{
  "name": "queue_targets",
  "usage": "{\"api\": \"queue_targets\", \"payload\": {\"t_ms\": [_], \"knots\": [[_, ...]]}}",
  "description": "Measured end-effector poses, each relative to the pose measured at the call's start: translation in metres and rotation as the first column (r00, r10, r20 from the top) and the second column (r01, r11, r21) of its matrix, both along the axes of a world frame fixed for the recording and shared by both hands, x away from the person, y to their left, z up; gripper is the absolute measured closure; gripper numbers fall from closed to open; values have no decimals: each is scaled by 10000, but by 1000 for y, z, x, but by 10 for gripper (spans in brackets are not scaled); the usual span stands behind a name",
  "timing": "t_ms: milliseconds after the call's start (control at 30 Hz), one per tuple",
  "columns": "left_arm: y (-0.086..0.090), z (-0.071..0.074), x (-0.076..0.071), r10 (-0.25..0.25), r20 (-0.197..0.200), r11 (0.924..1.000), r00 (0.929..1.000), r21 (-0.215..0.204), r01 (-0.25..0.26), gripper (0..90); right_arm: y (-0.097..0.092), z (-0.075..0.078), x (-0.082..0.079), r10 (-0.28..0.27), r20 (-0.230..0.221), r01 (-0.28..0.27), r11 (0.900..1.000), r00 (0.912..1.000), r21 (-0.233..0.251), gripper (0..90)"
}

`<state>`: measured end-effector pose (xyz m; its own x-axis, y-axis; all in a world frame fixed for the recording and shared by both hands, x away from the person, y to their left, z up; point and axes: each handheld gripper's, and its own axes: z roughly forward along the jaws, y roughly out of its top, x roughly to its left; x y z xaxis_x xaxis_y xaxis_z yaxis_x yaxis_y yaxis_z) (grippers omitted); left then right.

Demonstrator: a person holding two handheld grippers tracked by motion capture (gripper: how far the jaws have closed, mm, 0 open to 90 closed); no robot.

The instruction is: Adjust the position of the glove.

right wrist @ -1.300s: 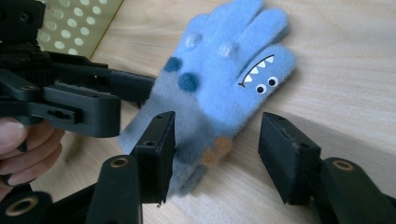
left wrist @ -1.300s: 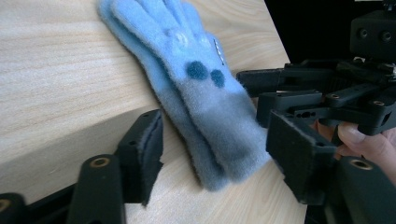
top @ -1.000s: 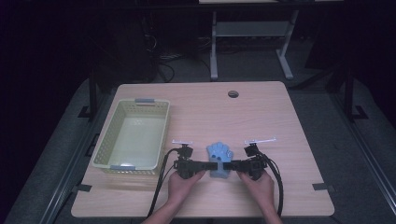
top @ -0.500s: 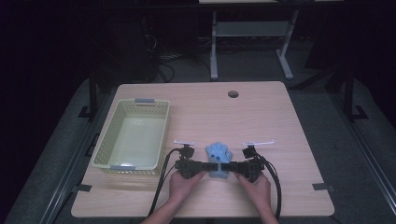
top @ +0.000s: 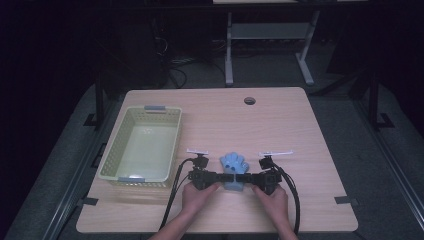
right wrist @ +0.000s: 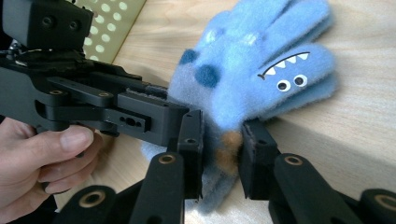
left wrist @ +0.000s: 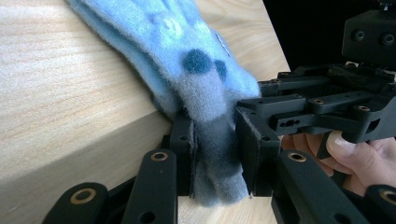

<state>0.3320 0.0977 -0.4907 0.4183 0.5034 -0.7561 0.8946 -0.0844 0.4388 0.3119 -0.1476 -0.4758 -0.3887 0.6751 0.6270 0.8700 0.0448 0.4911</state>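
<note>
While the blue fleece glove (top: 234,171) lies near the table's (top: 310,150) near edge, right of the empty basket (top: 141,145), both the left gripper (top: 220,176) and right gripper (top: 248,177) have just closed, pinching its cuff; lifting it likely remains.

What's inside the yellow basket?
Nothing that shows: the yellow basket has a bare pale bottom. The blue glove lies outside it on the table. The near wall hides a little strip.

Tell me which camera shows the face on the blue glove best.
The right gripper view: the blue glove fills it, with eyes and jagged teeth facing the camera. The left gripper view shows its fuzzy cuff and dark spots; the high view shows a small blue shape.
</note>
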Motion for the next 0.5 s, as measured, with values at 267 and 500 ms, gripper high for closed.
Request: {"api": "queue_targets", "payload": {"t_ms": [267, 500], "knots": [[1, 0, 1, 17, 30, 9997, 10000, -254, -16, 705, -1, 2, 1, 3, 22, -3, 9998, 10000, 205, 763], [1, 2, 2, -116, 83, 9990, 9999, -421, 119, 709, -4, 4, 0, -34, 113, 30, 9994, 9999, 358, 767]]}}
